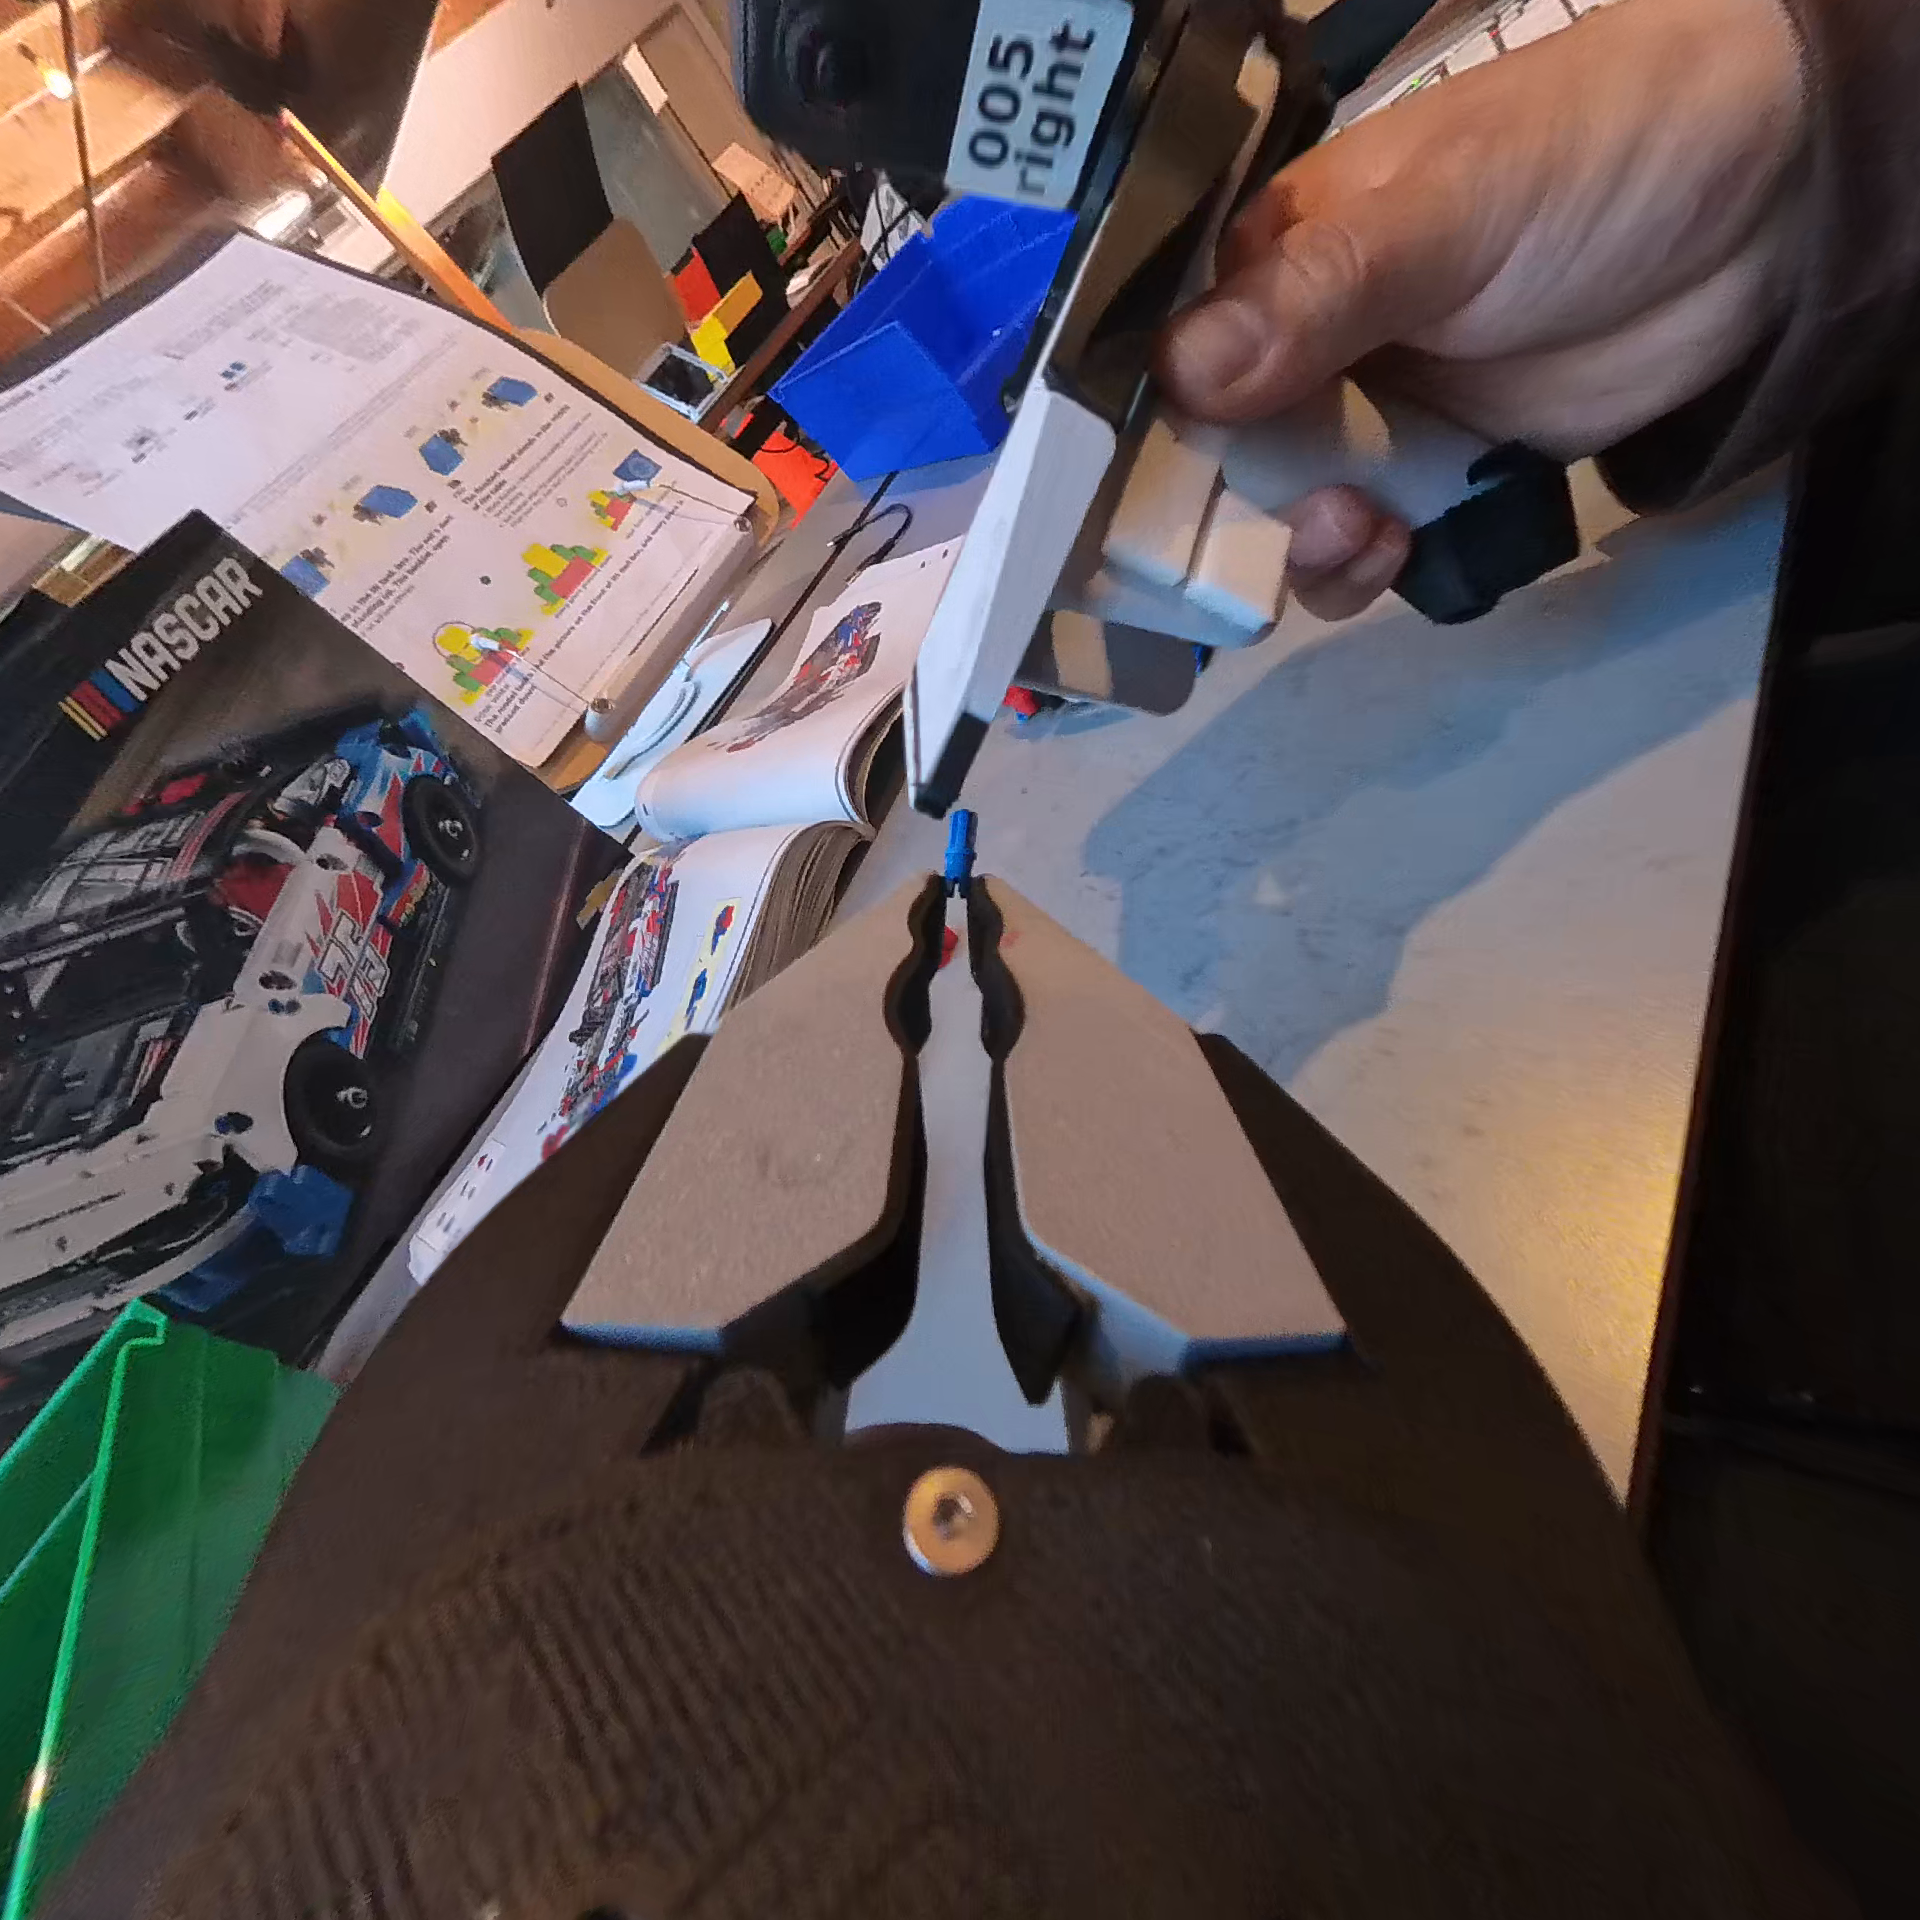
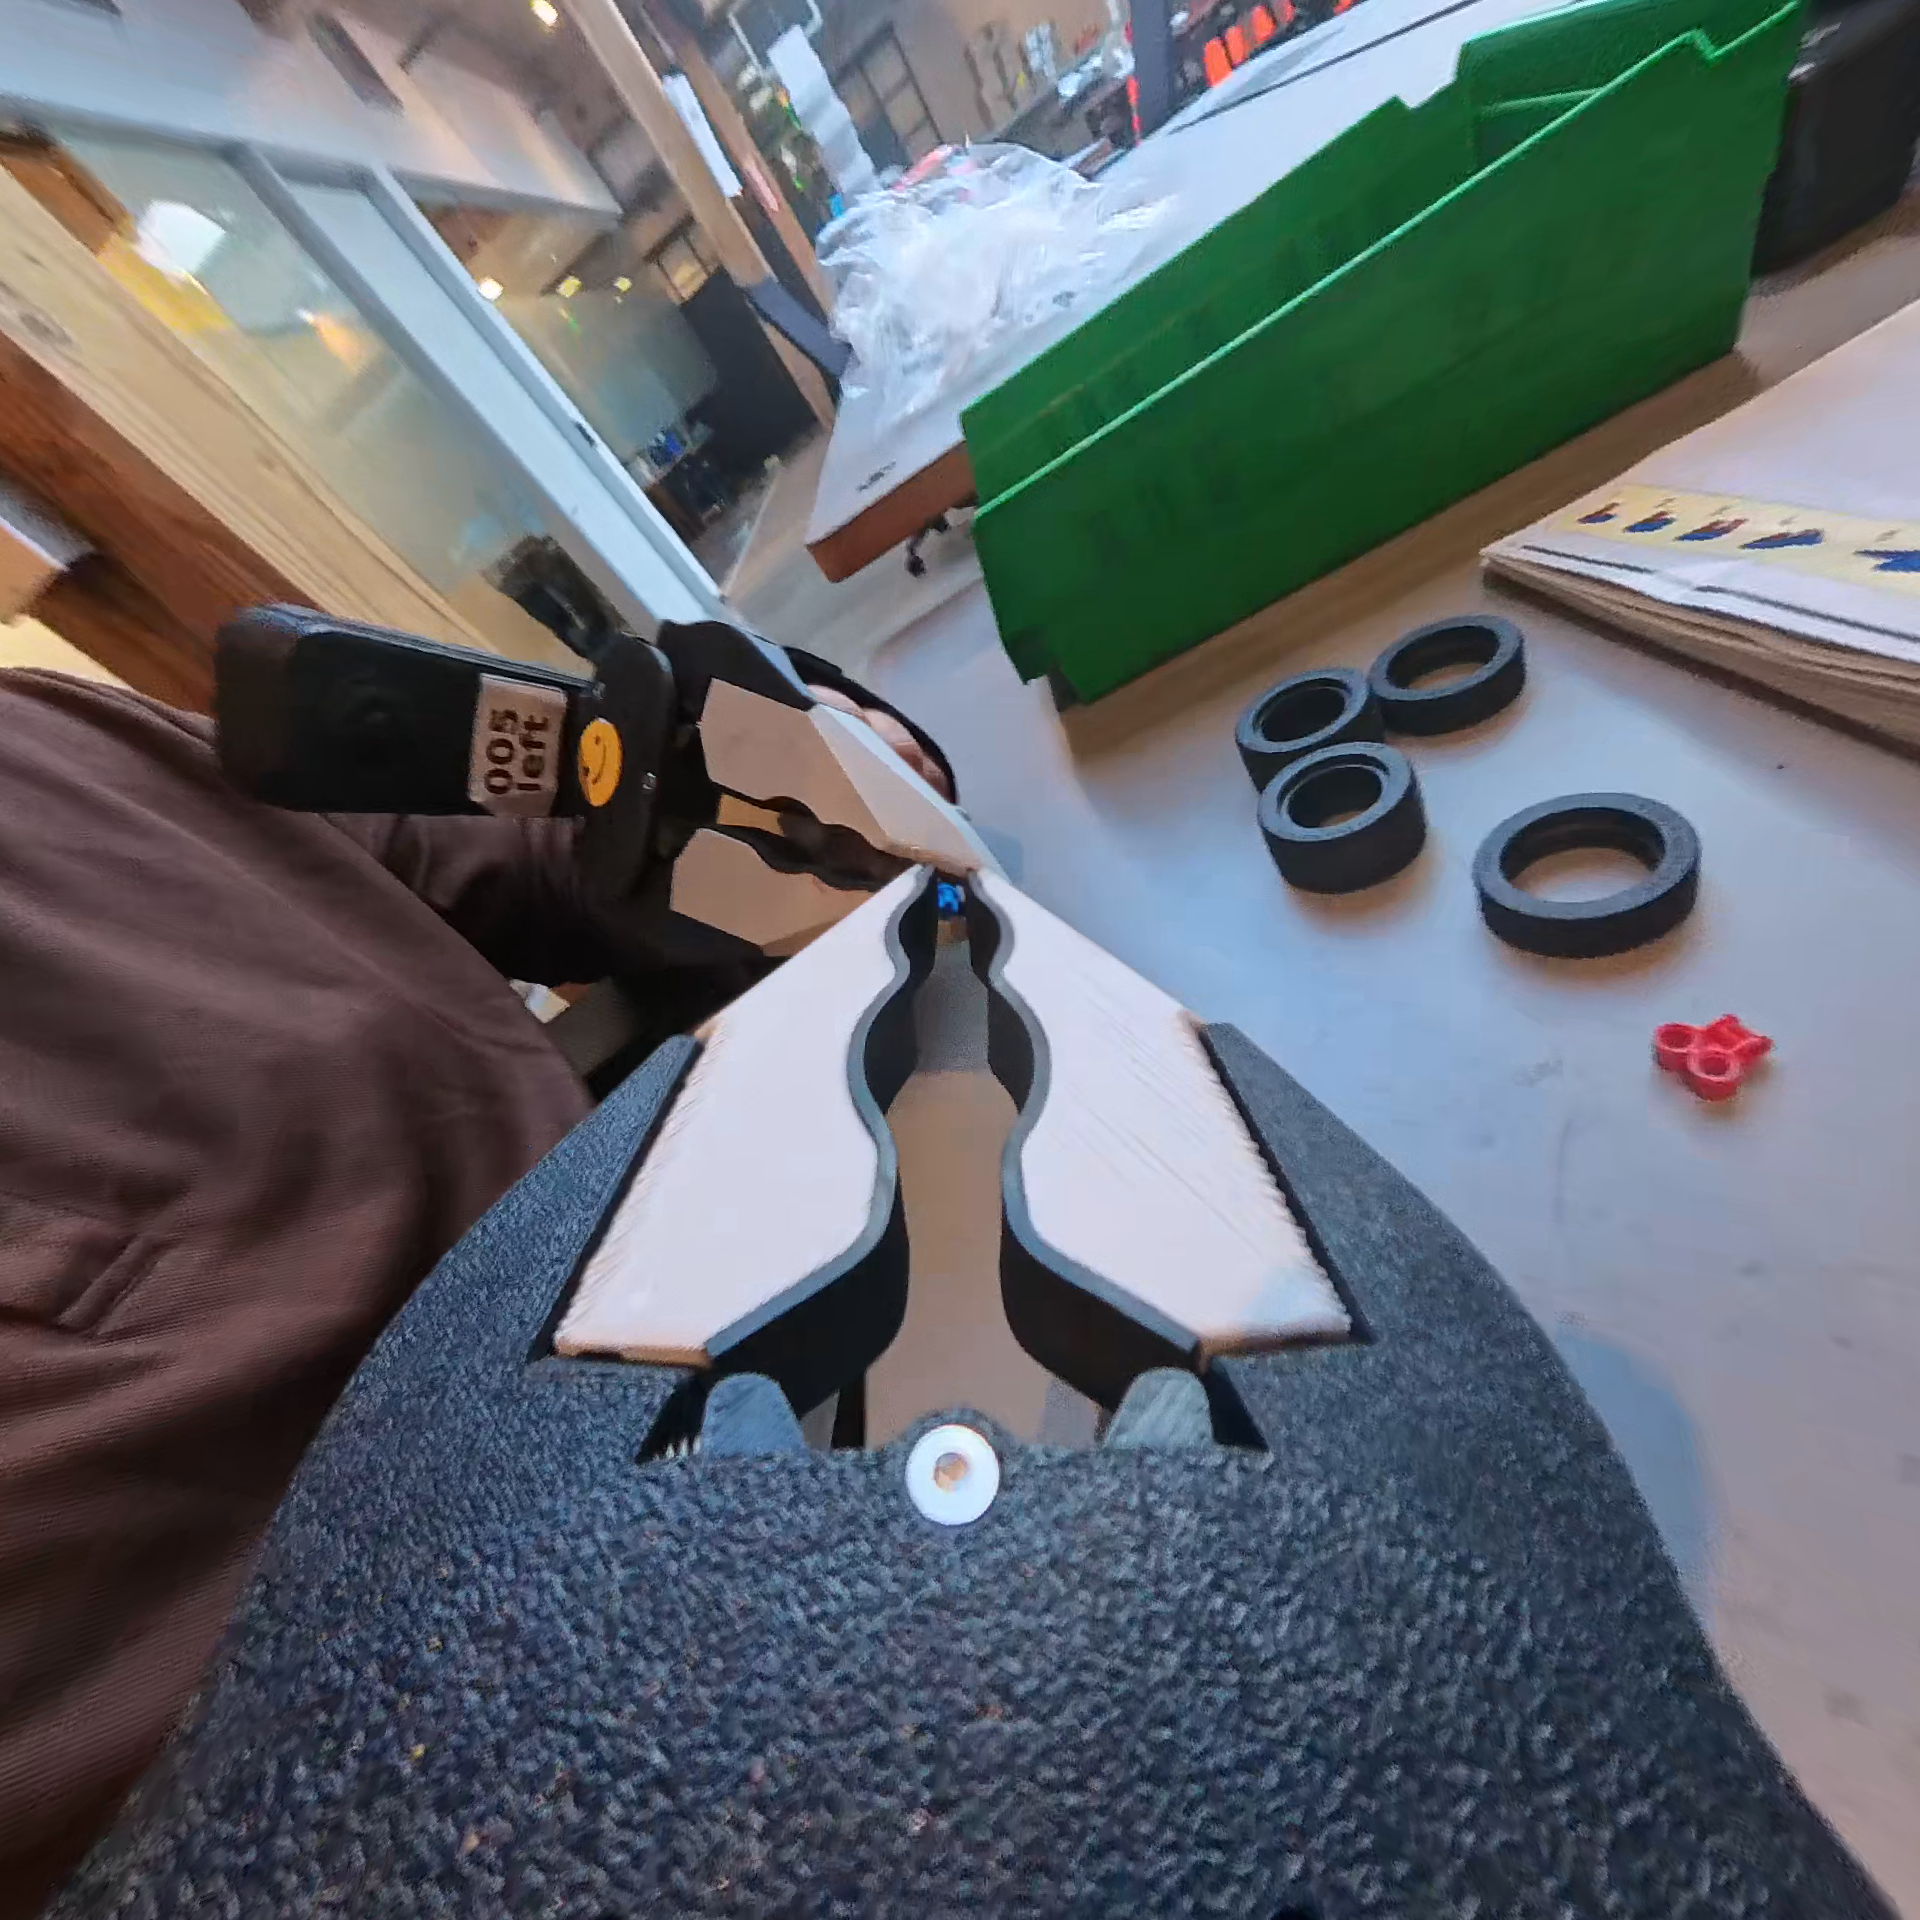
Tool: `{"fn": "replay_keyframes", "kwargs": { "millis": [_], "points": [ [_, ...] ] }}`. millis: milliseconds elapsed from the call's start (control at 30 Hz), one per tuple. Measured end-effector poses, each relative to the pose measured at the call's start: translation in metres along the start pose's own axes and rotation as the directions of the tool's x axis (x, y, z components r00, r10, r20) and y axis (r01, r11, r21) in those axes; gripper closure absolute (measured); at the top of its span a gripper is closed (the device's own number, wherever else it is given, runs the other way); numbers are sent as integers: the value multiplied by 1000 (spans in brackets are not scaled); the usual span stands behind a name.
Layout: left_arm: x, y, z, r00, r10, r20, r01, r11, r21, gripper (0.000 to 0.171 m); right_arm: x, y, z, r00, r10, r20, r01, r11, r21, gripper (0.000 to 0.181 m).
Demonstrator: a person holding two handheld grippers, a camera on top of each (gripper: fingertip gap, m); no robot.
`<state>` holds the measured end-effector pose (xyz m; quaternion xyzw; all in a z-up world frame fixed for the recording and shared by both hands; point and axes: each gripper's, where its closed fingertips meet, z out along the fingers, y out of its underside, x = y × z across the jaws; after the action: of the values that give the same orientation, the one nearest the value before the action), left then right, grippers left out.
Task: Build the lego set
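A small blue connector pin (image 1: 958, 847) is pinched by one end at the tips of the left gripper (image 1: 957, 885), apparently so its free end is offered to the right gripper (image 1: 932, 795) held just above. The left jaws are nearly closed on the pin. The right jaws are narrowly parted around the pin's far end, contact unclear, while four black tyres (image 2: 1340, 816) and a red piece (image 2: 1709, 1055) are left on the table (image 2: 1403, 1143).

1. A pale grey tabletop (image 2: 1351, 1195) carries the things.
2. Four black rubber tyre rings (image 2: 1340, 816) lie grouped near its middle.
3. A small red plastic connector piece (image 2: 1709, 1055) lies apart from them.
4. A green plastic bin (image 2: 1351, 436) and an open instruction booklet (image 2: 1766, 603) sit towards the far edge.
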<state>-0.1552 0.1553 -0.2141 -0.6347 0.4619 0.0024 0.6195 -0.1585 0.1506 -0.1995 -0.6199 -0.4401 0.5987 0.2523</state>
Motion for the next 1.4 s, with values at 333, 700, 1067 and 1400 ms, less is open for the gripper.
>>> {"fn": "replay_keyframes", "kwargs": {
  "millis": [333,700,1067,1400],
  "points": [
    [-6,-4,-3,999,-3,49,2,1000,21,170,-3,0,7,1000,-30,0,30,999,-15,175],
    [-11,-3,-2,997,-34,71,32,999,29,170,-1,-4,9,999,-46,-13,46,999,-7,177],
    [-13,-2,-2,996,-32,79,30,999,33,170,-1,-7,8,999,-33,-1,33,999,1,177],
    [-14,-3,-3,996,-29,88,26,999,35,169,-1,-5,11,1000,-17,8,17,1000,0,177]
  ]
}}
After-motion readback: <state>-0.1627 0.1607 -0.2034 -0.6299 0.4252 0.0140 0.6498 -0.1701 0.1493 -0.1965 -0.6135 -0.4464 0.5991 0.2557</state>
